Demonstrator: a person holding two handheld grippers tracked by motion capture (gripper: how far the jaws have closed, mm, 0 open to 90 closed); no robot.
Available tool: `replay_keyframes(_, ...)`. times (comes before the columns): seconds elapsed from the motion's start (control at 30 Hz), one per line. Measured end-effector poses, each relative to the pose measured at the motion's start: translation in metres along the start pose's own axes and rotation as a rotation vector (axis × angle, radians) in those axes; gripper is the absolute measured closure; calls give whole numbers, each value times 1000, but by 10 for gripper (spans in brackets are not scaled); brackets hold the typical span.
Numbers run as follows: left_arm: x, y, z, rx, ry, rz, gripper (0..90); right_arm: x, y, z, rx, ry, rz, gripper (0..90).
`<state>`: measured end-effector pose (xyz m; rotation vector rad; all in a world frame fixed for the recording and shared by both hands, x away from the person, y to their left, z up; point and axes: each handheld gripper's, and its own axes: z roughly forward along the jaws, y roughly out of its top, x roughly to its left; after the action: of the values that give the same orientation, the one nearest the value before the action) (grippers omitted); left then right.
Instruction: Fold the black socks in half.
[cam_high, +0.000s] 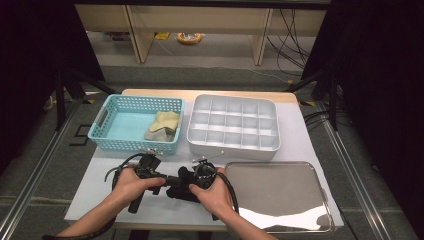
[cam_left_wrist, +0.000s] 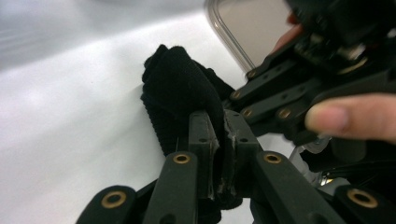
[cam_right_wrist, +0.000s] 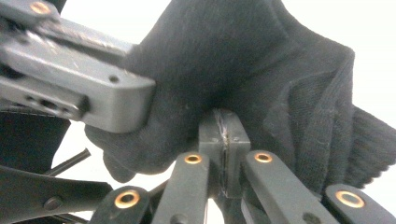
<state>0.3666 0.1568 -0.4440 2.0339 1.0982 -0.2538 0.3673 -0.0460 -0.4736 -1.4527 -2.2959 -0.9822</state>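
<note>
Where both hand-held grippers (cam_high: 175, 181) pinch: black sock (cam_high: 184, 176).

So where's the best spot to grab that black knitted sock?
Probably at a folded edge, as now: the left gripper and right gripper each pinch a fold of the black sock from opposite sides. The sock is soft and bunched on the white table, so thin raised folds fit between narrow pads.

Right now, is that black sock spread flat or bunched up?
Bunched up: the black sock sits crumpled between both tools, left tool and right tool pinching its folds.
</note>
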Motion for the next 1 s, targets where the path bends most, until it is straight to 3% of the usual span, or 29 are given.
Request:
replay_keyframes(0.07, -1, 0, 2, 3, 0, 9, 827, -4, 1, -9, -14, 2, -20, 879)
replay_keyframes(0.2, -5, 0, 8, 7, -3, 24, 827, -10, 6, -39, -65, -14, 56, 851)
replay_keyframes(0.23, -7, 1, 9, 16, 9, 35, 826, -15, 8, -43, -89, -29, 25, 841)
replay_keyframes(0.3, -10, 2, 11, 29, 23, 51, 825, -16, 14, -53, -115, -15, 66, 828)
replay_keyframes(0.33, -12, 2, 13, 32, 27, 51, 825, -19, 16, -56, -132, -30, 43, 818)
replay_keyframes(0.4, -13, 3, 16, 39, 26, 62, 824, -19, 20, -60, -138, -11, 63, 789)
replay_keyframes(0.6, -19, 5, 24, 62, 38, 90, 821, -17, 25, -53, -141, -7, 40, 708)
replay_keyframes(0.87, -24, 6, 30, 71, 50, 115, 813, -14, 29, -39, -81, 2, 90, 647)
replay_keyframes(0.9, -23, 6, 31, 64, 35, 119, 812, -15, 29, -37, -86, -1, 82, 663)
replay_keyframes(0.93, -24, 6, 31, 73, 53, 127, 811, -16, 29, -35, -85, -13, 71, 693)
replay_keyframes(1.0, -25, 6, 33, 66, 44, 130, 803, -16, 29, -34, -85, -29, 48, 801)
